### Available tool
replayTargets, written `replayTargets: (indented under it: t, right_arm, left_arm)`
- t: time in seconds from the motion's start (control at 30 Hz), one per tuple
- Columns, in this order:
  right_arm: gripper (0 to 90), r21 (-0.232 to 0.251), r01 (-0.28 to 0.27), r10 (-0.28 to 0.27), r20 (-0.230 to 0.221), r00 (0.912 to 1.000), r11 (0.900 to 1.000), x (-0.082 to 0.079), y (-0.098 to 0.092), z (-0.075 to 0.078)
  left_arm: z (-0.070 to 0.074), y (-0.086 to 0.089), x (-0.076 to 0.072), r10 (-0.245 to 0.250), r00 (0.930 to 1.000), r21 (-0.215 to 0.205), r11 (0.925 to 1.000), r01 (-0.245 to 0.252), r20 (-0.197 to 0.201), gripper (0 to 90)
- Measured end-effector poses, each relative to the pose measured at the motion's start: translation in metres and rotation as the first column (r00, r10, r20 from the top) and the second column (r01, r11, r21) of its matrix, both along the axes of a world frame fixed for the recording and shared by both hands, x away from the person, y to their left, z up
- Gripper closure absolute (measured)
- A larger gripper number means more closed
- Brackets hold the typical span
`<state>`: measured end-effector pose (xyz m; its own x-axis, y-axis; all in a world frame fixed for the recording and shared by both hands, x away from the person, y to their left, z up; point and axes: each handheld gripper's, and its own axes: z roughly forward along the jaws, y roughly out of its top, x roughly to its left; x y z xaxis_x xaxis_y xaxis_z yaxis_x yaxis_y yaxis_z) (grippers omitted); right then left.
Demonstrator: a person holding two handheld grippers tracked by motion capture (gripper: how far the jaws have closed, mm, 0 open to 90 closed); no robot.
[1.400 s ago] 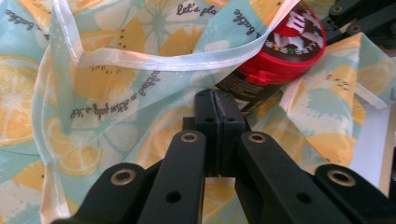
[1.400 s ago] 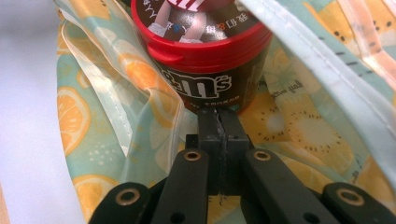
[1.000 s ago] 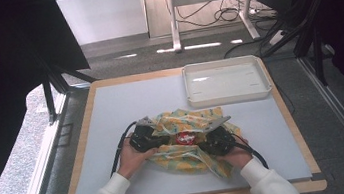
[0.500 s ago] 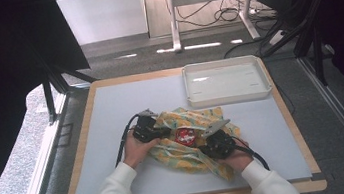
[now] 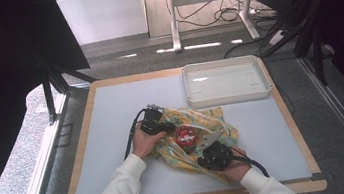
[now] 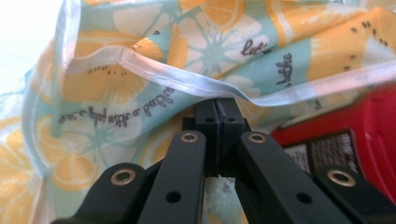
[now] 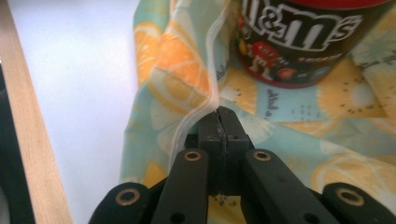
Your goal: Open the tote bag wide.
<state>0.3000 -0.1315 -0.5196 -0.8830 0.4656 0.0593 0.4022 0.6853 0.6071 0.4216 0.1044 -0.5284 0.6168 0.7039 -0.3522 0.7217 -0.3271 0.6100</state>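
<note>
- Cloth [image 5: 193, 137]: pale blue-green, printed with orange citrus slices and small script lettering, hemmed in shiny white; lies crumpled on the table [image 5: 113, 125], toward its near edge, about midway between the left and right edges.
- Jar [image 5: 185, 136] with a red lid stands in the middle of the cloth; dark candy label readable in the right gripper view.
- Left gripper [image 6: 218, 108]: jaws pressed together on the cloth's hem at the fold nearest the table's left edge.
- Right gripper [image 7: 218, 116]: jaws pinched on the hem at the near side.
- White tray [image 5: 228, 97] sits at the far right corner, just beyond the cloth.
</note>
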Motion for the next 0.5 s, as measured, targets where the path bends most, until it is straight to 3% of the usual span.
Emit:
replayTargets:
  t: [0.2,0.37,0.5]
  right_arm:
    - [89.0,0.001,-0.005,0.005,-0.006,1.0,1.0,-0.0029,-0.0006,-0.0006]
    - [89.0,0.0,-0.008,0.008,-0.005,1.0,1.0,-0.0025,-0.0008,-0.0005]
    - [88.9,-0.002,0.005,-0.005,0.022,0.9997,1.0,-0.0007,-0.0021,0.0024]
  left_arm:
    - [-0.0067,0.0034,0.0062,0.022,0.9986,-0.031,0.9993,-0.024,-0.049,90.0]
    - [-0.0057,0.0027,0.0047,0.011,0.9988,-0.024,0.9996,-0.012,-0.049,90.0]
    - [0.0031,0.0073,-0.0029,-0.004,0.9999,-0.027,0.9996,0.004,-0.016,90.0]
